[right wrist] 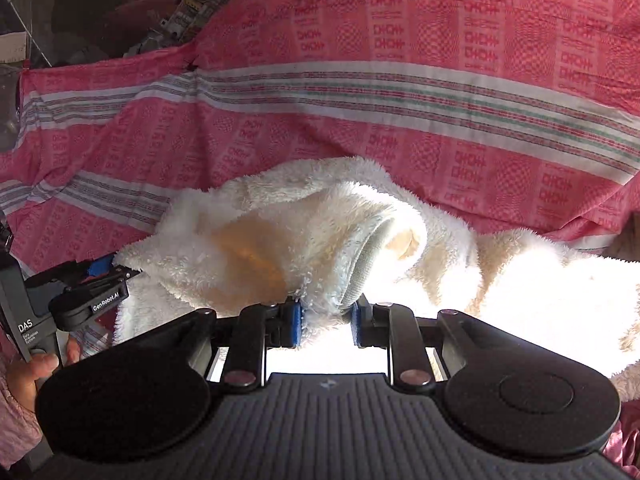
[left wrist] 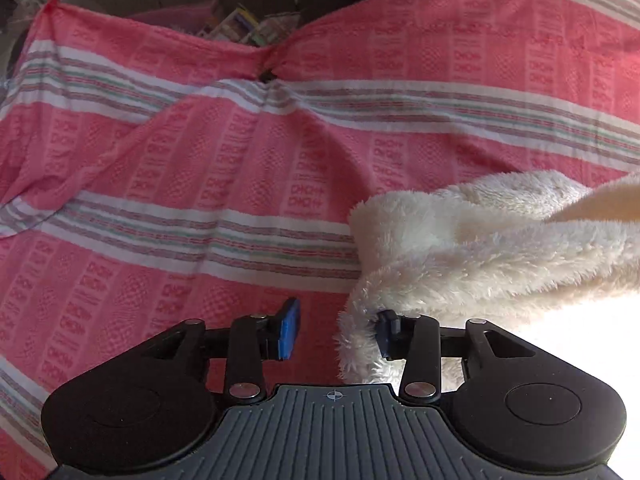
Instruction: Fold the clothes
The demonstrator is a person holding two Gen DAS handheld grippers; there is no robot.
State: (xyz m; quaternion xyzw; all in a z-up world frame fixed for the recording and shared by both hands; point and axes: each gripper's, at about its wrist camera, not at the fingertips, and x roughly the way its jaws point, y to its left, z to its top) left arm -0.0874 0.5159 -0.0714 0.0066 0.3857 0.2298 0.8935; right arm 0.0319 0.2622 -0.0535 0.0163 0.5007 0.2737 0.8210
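We closed the right claw (right wrist: pixel 326 322) on the fleece (right wrist: pixel 320 240), which lay on the pink striped sheet (right wrist: pixel 440 120). Our left claw (left wrist: pixel 338 330) stood open, one pad touching fleece. Its body read "GenRobot AI" (right wrist: pixel 105 301) and "DAS" (right wrist: pixel 25 326).
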